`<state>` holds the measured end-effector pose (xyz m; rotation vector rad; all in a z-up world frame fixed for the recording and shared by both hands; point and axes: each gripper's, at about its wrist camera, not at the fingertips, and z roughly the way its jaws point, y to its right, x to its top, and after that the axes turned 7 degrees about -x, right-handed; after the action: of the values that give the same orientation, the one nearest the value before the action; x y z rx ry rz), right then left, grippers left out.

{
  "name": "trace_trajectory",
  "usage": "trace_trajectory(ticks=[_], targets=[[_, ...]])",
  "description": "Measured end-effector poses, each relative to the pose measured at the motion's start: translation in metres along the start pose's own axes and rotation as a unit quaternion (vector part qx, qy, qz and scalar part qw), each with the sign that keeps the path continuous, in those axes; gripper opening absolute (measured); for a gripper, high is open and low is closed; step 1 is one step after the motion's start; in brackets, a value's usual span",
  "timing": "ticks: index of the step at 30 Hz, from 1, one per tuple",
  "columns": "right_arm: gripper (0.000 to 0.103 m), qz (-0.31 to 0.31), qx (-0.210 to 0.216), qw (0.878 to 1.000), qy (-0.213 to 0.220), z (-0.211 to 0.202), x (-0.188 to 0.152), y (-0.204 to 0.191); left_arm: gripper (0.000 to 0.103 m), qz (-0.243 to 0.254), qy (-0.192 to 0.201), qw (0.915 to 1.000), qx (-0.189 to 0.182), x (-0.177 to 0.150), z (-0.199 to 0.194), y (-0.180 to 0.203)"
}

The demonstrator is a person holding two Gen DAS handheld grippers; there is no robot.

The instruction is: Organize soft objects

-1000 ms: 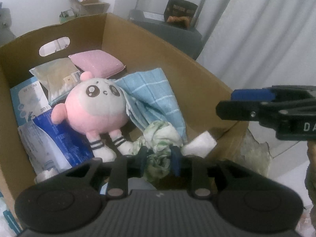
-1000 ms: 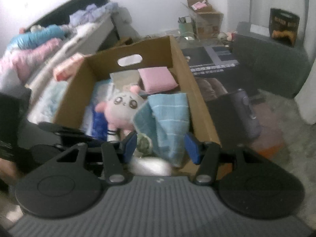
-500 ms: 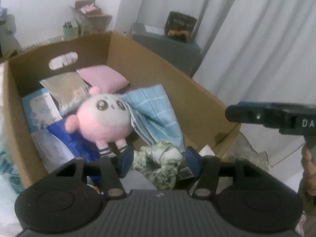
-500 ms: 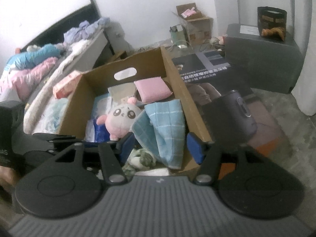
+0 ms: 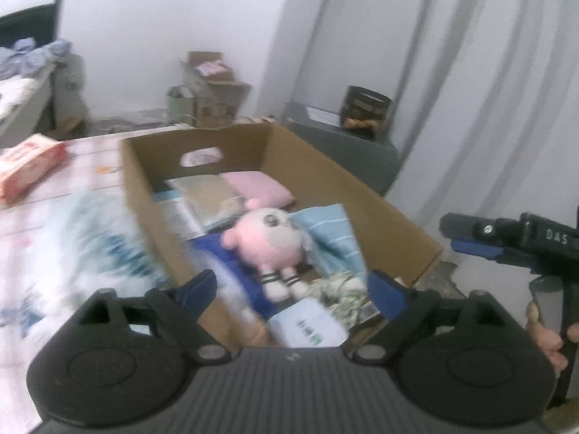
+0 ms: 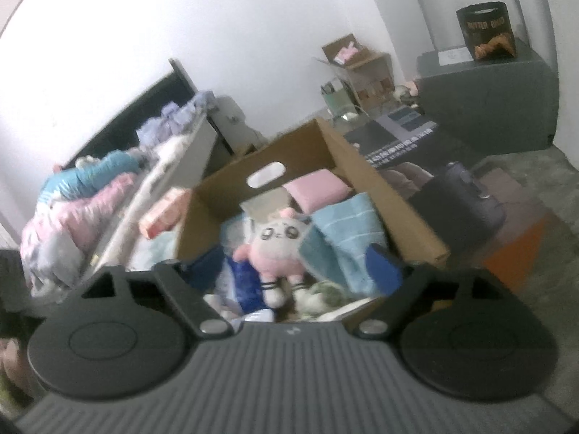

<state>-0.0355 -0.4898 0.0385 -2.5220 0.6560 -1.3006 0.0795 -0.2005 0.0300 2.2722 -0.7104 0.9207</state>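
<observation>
Matt corrugated cardboard box point(image 5: 380, 213); fuzzy plush toy point(image 5: 267, 242) (pink and grey); ribbed terry-cloth towel point(image 6: 347, 231).

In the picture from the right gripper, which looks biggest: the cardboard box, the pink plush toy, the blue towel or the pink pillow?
Largest to smallest, as they look in the right wrist view:
1. cardboard box
2. blue towel
3. pink plush toy
4. pink pillow
Towel and toy look close. The pillow lies farther back, so it may only look smallest.

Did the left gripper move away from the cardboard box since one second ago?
Yes. The left gripper pulled back and up from the cardboard box, which now looks smaller. Its fingers have just opened, leaving the green-white cloth inside the box.
</observation>
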Motion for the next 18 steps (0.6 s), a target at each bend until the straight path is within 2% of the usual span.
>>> trace_trajectory(ticks=[3,5,10,15,18], targets=[[0.102,0.007,0.014,1.000,0.015,-0.004,-0.015,-0.014,0.098,-0.006,0.011,0.9994,0.033,-0.012,-0.023,-0.008],[0.102,0.006,0.024,1.000,0.013,-0.003,-0.024,-0.024,0.103,-0.016,0.027,0.9977,0.061,-0.022,-0.039,-0.014],[0.102,-0.027,0.020,0.999,-0.019,0.003,-0.036,-0.053,0.103,-0.067,0.057,0.9893,0.116,-0.048,-0.069,-0.029],[0.102,-0.058,0.000,0.998,-0.022,-0.001,-0.045,-0.083,0.103,-0.118,0.040,0.9798,0.156,-0.067,-0.080,-0.040],[0.102,-0.076,-0.022,0.997,-0.020,-0.003,-0.053,-0.099,0.103,-0.129,0.033,0.9737,0.185,-0.077,-0.086,-0.042]])
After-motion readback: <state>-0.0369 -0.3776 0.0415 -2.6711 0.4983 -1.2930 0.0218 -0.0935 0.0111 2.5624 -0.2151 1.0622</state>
